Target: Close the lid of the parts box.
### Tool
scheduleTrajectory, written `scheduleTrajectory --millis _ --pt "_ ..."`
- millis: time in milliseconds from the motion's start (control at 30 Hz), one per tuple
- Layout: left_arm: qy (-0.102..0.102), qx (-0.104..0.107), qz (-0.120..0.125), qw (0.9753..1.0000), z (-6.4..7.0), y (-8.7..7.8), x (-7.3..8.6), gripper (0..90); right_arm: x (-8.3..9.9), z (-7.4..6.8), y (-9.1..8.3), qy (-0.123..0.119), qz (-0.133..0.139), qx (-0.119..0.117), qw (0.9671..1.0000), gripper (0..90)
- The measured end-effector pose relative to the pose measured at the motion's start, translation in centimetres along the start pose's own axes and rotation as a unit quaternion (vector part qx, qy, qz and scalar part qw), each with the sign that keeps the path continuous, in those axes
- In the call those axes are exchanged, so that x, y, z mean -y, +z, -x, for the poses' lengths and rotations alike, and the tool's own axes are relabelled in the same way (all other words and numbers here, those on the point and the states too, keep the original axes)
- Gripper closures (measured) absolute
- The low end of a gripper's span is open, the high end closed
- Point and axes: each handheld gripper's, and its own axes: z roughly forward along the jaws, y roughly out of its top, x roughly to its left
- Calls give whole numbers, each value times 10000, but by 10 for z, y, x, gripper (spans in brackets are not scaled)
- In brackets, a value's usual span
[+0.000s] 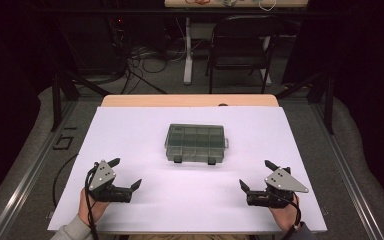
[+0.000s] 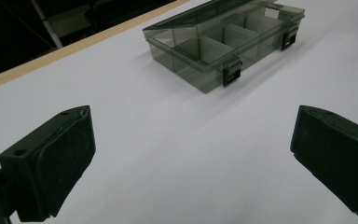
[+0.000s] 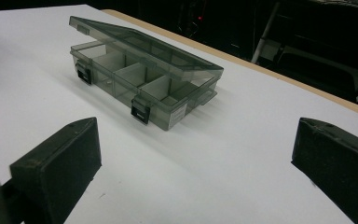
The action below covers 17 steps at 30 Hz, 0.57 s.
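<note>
High view: smoky compartment box (image 1: 196,142) sits mid-desk (image 1: 130,130), well apart from both claws; left claw (image 1: 128,173) and right claw (image 1: 252,175) rest near the front edge, each spread wide and holding nothing. Left gripper view: jaws far apart, box (image 2: 223,39) ahead, two dark latches facing the camera. Right gripper view: jaws wide, box (image 3: 144,72) ahead with its lid slightly raised.

White table (image 1: 130,150) w/ compartment box (image 1: 196,142)
</note>
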Motion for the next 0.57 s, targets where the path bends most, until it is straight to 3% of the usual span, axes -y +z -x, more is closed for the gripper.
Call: scheduleTrajectory --millis 100,567 --pt "-113 -58 14 9999 -1 -5 3 0 1 -2 -1 -46 5 26 10000 3" --pt "-92 -25 -78 9999 -1 -4 6 0 3 -5 -6 -155 97 31 9998 9"
